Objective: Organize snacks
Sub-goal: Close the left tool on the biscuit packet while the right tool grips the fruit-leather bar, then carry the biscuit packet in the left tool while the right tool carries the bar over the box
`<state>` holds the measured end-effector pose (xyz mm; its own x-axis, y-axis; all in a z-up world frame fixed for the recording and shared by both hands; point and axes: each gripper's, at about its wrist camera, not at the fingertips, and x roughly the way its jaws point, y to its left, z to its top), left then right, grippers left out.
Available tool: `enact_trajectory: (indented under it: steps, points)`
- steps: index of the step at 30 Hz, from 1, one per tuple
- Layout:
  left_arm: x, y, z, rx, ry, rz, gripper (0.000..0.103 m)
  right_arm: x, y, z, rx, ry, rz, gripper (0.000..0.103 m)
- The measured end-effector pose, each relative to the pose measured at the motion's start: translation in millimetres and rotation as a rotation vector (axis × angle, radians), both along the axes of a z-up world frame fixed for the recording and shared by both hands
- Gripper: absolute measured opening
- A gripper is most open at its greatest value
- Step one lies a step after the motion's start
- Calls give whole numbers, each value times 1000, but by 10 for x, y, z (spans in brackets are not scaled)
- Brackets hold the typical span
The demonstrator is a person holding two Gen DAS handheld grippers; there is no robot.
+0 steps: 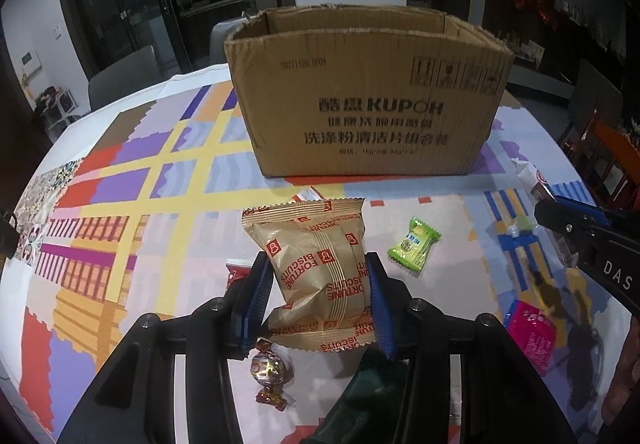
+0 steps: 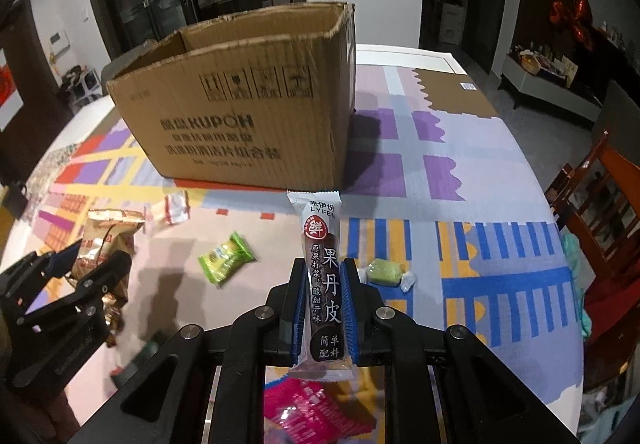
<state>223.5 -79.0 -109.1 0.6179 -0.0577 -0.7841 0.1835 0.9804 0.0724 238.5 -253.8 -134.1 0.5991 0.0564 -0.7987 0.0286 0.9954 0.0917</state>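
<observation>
Beyond both held snacks, cardboard box [image 1: 368, 96]; green candy [image 2: 226, 258] between.

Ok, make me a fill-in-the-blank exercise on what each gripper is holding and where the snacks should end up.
1. The left gripper is shut on a gold pack of fortune ____.
2. The right gripper holds a long dark fruit leather bar, its brand printed as ____.
3. The cardboard box behind the snacks stands with its top ____.
4. The candy lying loose between both grippers has a ____ wrapper.

Missing words: biscuits; LYFEN; open; green
</observation>
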Motion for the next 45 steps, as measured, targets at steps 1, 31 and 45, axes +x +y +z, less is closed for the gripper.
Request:
enact_trajectory:
  steps: [1, 31, 45]
  points:
    - [-8, 6, 39, -3, -5, 0, 45, -2, -2, 44, 4, -8, -2, 18]
    - [324, 137, 1033, -41, -134, -48, 45, 203, 189, 1072, -22, -215, 42, 18]
    - [805, 132, 1304, -62, -170, -64, 45, 587, 239, 1293, -55, -259, 42, 18]
